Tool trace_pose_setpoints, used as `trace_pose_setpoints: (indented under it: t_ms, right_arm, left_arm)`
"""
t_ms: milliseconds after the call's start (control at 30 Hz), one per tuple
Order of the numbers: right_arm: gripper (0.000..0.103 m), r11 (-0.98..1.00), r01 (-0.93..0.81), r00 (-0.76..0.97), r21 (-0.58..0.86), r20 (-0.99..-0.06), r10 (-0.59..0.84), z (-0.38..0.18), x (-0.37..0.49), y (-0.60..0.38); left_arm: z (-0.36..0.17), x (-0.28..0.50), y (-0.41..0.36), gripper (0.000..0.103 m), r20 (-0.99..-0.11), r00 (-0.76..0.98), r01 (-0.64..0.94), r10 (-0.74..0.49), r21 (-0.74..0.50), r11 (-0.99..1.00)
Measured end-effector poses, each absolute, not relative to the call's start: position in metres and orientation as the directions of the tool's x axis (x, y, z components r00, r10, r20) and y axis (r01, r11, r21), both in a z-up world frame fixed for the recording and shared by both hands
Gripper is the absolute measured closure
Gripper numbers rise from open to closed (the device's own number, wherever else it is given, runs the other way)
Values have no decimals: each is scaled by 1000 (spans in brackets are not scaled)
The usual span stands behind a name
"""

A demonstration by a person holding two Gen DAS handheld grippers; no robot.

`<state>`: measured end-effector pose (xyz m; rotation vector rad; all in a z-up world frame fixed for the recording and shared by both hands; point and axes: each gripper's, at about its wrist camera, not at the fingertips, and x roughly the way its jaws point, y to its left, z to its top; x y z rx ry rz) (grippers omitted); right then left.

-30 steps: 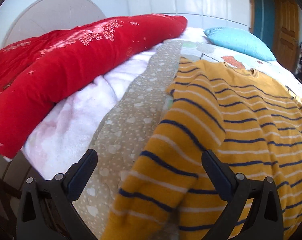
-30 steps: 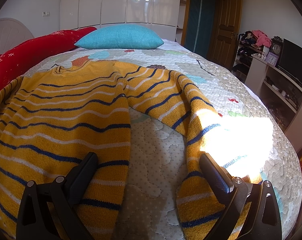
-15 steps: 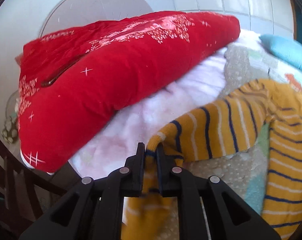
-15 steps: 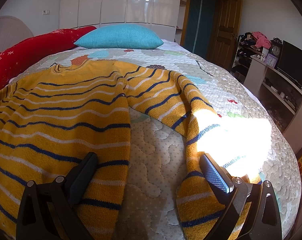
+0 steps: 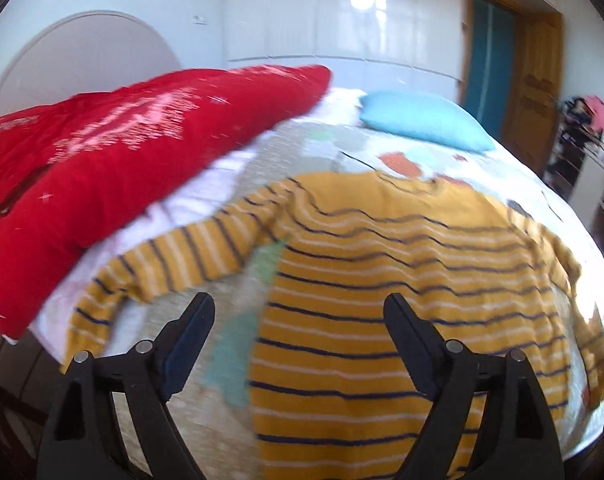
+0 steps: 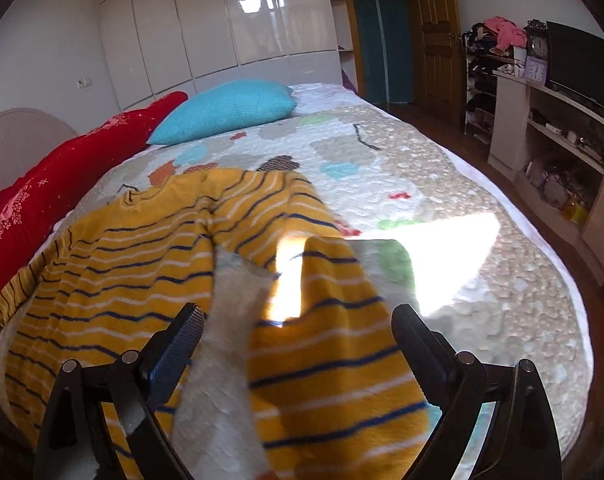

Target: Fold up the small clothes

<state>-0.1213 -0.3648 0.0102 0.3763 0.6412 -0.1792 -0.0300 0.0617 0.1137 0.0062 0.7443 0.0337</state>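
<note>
I see a red duvet [image 5: 113, 184] bunched left of the sweater [image 5: 402, 300], a blue pillow [image 5: 422, 124] beyond its collar, a shelf unit [image 6: 550, 136] w/ clutter off the bed's far side. Sweater is mustard w/ navy and white stripes, flat on the quilt [image 6: 422, 184], sleeves out. My left gripper [image 5: 297, 336] is opening, nothing pinched, above the hem. Right gripper [image 6: 297, 336] spread wide, sleeve between jaws but not clamped.

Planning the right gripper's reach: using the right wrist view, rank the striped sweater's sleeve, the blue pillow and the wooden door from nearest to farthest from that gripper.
From the right gripper:
1. Striped sweater's sleeve, directly ahead, lying between the open fingers.
2. Blue pillow, far end of the bed, left of centre.
3. Wooden door, beyond the bed, upper right.
</note>
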Motion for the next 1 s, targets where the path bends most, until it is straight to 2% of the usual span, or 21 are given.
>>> trace_pose_setpoints:
  t_ms: [133, 267, 300, 333, 367, 400, 467, 633, 667, 700, 733, 767, 800, 867, 1000]
  right_arm:
    - [6, 911, 286, 739, 295, -673, -14, -15, -150, -383]
    - [7, 931, 215, 726, 294, -686, 49, -33, -161, -361]
    - [28, 943, 204, 716, 265, -697, 40, -37, -160, -353]
    - [40, 952, 212, 710, 223, -704, 7, -37, -158, -348]
    - [59, 953, 207, 718, 222, -696, 6, -34, -159, -348]
    - [88, 944, 206, 731, 257, -682, 26, -30, -161, -355]
    - [87, 922, 260, 744, 286, -668, -3, -18, -163, -382]
    - [84, 801, 582, 658, 141, -661, -362, 4, -170, -477]
    - [71, 763, 632, 618, 135, -681, -392, 2, -169, -496]
    - [64, 727, 673, 585, 137, -700, -410, 0, -171, -511]
    - [63, 692, 707, 564, 147, -708, -426, -1, -177, -520]
    - [58, 673, 716, 574, 184, -703, -419, 0, -185, -526]
    - [48, 666, 705, 609, 244, -688, -393, 0, -195, -528]
    - [38, 655, 644, 703, 395, -644, -302, -2, -213, -525]
    - [36, 586, 469, 829, 661, -558, -34, -29, -220, -511]
  left_arm:
    - [92, -26, 35, 18, -732, 679, 49, -52, -25, 998]
    - [82, -28, 20, 18, -755, 649, 101, -92, -34, 994]
    - [82, -31, 17, 18, -753, 651, 107, -91, -28, 994]
    - [82, -31, 14, 18, -752, 653, 113, -87, -17, 993]
    - [84, -34, 14, 18, -749, 657, 115, -86, -13, 993]
    - [86, -35, 13, 18, -744, 663, 116, -84, -8, 993]
    - [91, -36, 15, 18, -733, 676, 113, -78, -2, 994]
    - [97, -36, 23, 18, -720, 690, 93, -74, -13, 996]
    - [96, -36, 23, 18, -721, 689, 91, -74, -15, 996]
    - [95, -36, 22, 18, -722, 688, 90, -74, -16, 996]
    - [94, -36, 22, 18, -724, 686, 93, -76, -16, 996]
    - [92, -37, 21, 18, -724, 686, 94, -75, -14, 995]
    - [91, -37, 21, 18, -727, 683, 96, -74, -11, 995]
    - [87, -36, 18, 18, -732, 678, 98, -74, -10, 995]
    - [82, -33, 16, 18, -746, 659, 102, -93, -34, 994]
